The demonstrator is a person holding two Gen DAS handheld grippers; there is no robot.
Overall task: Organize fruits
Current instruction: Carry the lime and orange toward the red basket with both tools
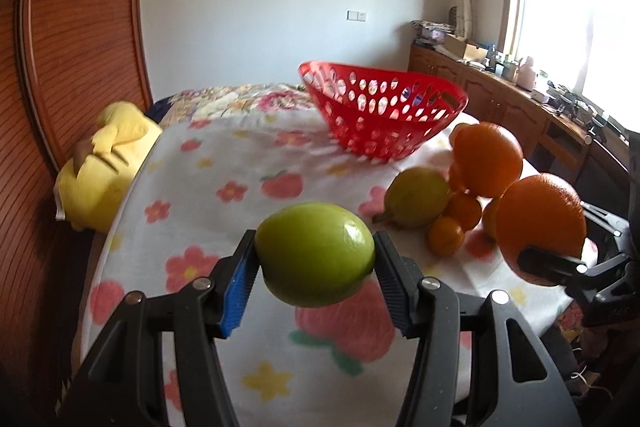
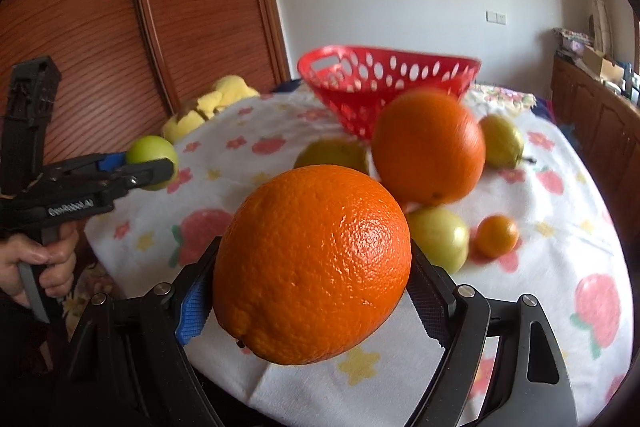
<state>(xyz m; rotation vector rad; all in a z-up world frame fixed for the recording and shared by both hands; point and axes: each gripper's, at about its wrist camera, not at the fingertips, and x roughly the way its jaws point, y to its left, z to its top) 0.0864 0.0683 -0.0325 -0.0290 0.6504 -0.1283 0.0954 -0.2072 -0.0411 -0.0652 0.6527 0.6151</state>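
Observation:
My left gripper [image 1: 315, 243] is shut on a green round fruit [image 1: 315, 254], held clear above the floral blanket [image 1: 224, 163]. My right gripper [image 2: 316, 251] is shut on a large orange [image 2: 312, 263], also lifted off the blanket. In the left wrist view that held orange [image 1: 542, 223] hangs at the right. A red perforated basket [image 1: 380, 111] [image 2: 384, 83] stands behind the fruit and looks empty. On the blanket lie a second large orange [image 2: 430, 147], two pears [image 2: 502, 141] [image 2: 332, 155], a green fruit [image 2: 440, 237] and a small tangerine [image 2: 496, 235].
A yellow plush toy [image 1: 108, 163] lies at the left edge against a wooden headboard [image 1: 80, 47]. A person's hand [image 2: 40, 263] grips the left tool's handle. Wooden cabinets [image 1: 500, 99] with clutter run under the window on the right.

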